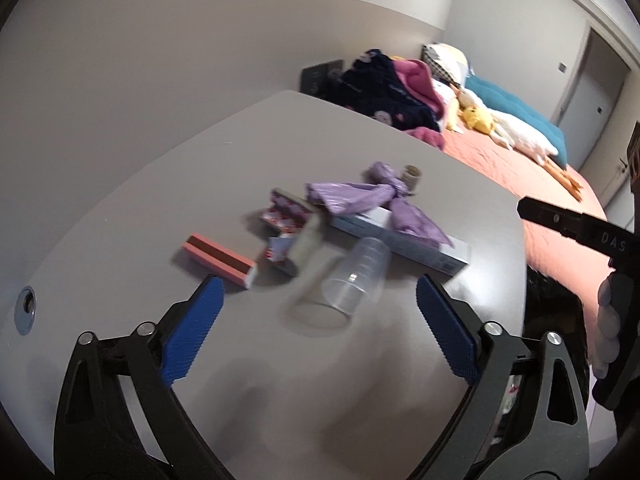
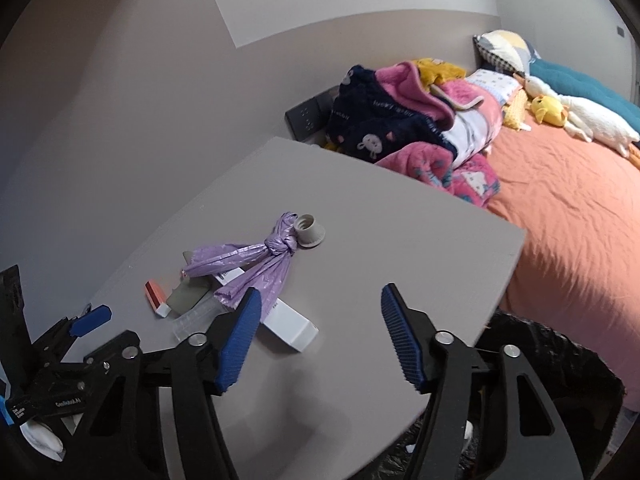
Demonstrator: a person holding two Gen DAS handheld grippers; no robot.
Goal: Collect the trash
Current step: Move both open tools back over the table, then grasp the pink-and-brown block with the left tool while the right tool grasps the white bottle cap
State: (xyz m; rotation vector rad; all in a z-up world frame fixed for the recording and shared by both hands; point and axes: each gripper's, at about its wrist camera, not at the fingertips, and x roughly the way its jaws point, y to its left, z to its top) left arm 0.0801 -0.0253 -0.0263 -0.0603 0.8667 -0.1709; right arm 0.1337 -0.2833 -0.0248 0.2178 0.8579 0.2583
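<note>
Grey table (image 1: 120, 184) cluttered; clear cup (image 1: 356, 280) lying at 12 o'clock of wide-open left claw (image 1: 318, 300) could be rolled off or crushed, right claw (image 2: 320, 320) also spread empty.

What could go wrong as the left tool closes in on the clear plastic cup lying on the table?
1. The clear cup lies on its side; the open left tool may nudge it rolling.
2. The long white box and wrappers crowd it, so one may get knocked.
3. The table edge is close.

Your left gripper (image 1: 320, 320) hangs open over the desk (image 1: 120, 240), a clear cup (image 1: 354, 280) on its side between its pads, boxes and a purple bag (image 1: 360, 196) beyond.
</note>
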